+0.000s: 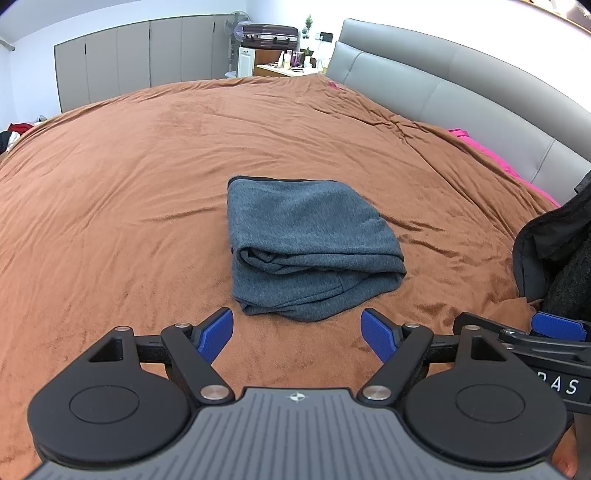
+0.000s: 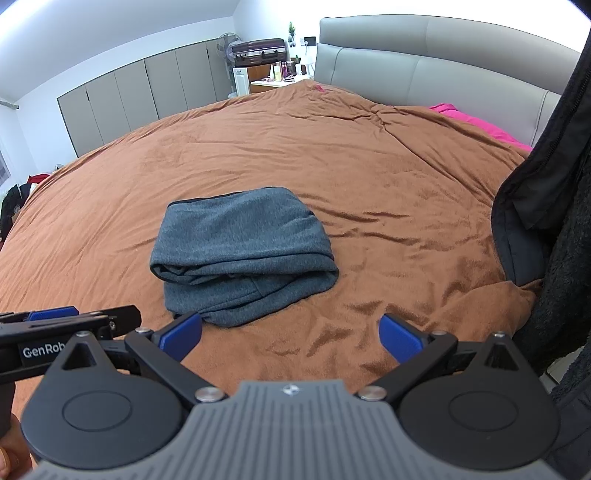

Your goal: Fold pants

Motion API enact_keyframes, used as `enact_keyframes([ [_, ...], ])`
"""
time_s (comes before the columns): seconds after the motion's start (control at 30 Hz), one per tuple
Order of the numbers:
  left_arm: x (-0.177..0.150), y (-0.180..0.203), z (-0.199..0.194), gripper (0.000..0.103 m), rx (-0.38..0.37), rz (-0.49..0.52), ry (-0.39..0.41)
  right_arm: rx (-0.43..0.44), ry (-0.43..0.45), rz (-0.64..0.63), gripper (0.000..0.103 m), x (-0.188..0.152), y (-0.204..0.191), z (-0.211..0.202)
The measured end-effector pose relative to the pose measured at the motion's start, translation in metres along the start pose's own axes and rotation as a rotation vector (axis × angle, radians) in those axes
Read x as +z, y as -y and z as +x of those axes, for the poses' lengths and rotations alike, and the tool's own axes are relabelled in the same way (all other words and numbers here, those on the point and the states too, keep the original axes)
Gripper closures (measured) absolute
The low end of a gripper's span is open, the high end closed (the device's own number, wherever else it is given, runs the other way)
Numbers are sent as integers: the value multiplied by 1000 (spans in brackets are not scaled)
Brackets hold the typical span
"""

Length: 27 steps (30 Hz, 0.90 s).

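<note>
Grey pants (image 1: 310, 243) lie folded into a thick bundle in the middle of the brown bedspread (image 1: 129, 192). My left gripper (image 1: 297, 334) hovers just short of the bundle's near edge, jaws wide open with nothing between the blue pads. In the right wrist view the same pants (image 2: 240, 251) sit ahead and left of centre. My right gripper (image 2: 291, 338) is open too, its left pad close to the bundle's near corner, apart from it. Each gripper shows at the edge of the other's view.
A grey padded headboard (image 1: 443, 81) runs along the right. Pink bedding (image 1: 495, 155) peeks out beside it. A person's dark fleece jacket (image 2: 554, 221) hangs at the right edge. Wardrobes (image 1: 129, 62), a fan and a suitcase (image 1: 269, 35) stand at the far wall.
</note>
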<state>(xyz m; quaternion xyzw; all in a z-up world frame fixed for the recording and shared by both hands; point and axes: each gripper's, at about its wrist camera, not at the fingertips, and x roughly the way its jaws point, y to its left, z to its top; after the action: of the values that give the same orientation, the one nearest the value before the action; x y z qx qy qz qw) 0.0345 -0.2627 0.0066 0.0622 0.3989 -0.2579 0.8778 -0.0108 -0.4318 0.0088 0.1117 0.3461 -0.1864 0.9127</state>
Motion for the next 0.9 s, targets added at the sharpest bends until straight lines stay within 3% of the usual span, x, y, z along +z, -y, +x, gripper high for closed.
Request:
enact_keyframes([
  [0.9,1,3,-1,11,-5,-9,2,-5,5,-2,5,1,-1,-1],
])
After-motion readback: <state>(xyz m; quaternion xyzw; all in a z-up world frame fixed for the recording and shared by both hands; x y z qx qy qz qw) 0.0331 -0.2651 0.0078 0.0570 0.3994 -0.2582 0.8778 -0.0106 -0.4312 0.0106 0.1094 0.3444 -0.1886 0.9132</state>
